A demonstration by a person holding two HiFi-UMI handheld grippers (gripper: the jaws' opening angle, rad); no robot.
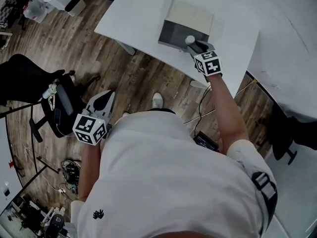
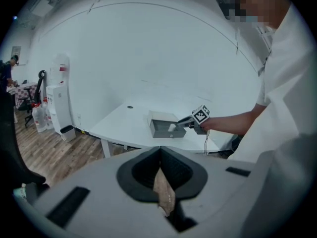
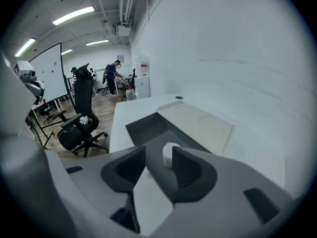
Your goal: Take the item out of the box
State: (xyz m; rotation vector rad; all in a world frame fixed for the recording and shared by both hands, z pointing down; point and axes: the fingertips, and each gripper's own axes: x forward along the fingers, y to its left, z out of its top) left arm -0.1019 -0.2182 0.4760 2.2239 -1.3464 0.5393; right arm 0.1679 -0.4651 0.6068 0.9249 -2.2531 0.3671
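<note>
An open grey box (image 1: 174,33) with its pale lid (image 1: 190,15) folded back stands on the white table (image 1: 143,14). A small white round item (image 1: 189,39) sits at the box's near edge. My right gripper (image 1: 194,43) reaches in over that edge. In the right gripper view the item (image 3: 170,155) lies between the open jaws of the right gripper (image 3: 158,156), close against the right jaw, with a gap to the left one. My left gripper (image 1: 106,98) hangs low at my left side above the floor, jaws together and nothing in them.
A black office chair (image 1: 29,83) stands on the wooden floor to my left, with cables (image 1: 69,175) near it. A second white table (image 1: 287,58) adjoins at the right. A water dispenser (image 2: 58,98) and a whiteboard (image 3: 49,73) stand further off.
</note>
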